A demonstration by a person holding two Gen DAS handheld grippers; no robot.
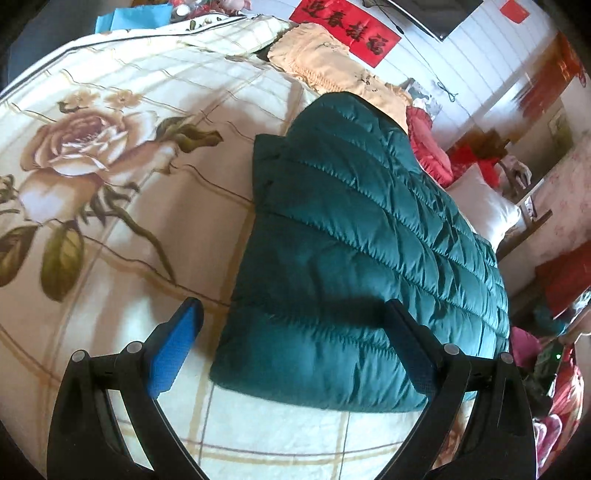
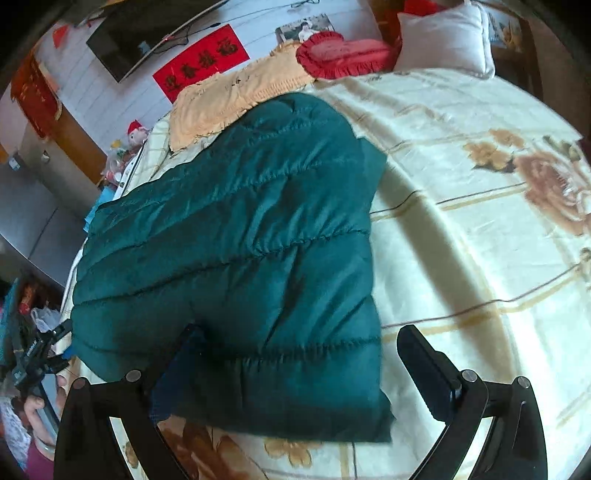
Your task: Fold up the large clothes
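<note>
Floral bedspread (image 1: 110, 177), folded green jacket (image 1: 362, 236), left gripper (image 1: 291, 354) and right gripper (image 2: 295, 373) spread wide, empty.

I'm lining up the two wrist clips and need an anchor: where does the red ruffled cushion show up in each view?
Left wrist: the red ruffled cushion sits right of centre, upper half, just beyond the green quilted jacket.
Right wrist: it lies top centre, left of the white pillow.
Shared landmark: the red banner with black characters on the wall.
</note>
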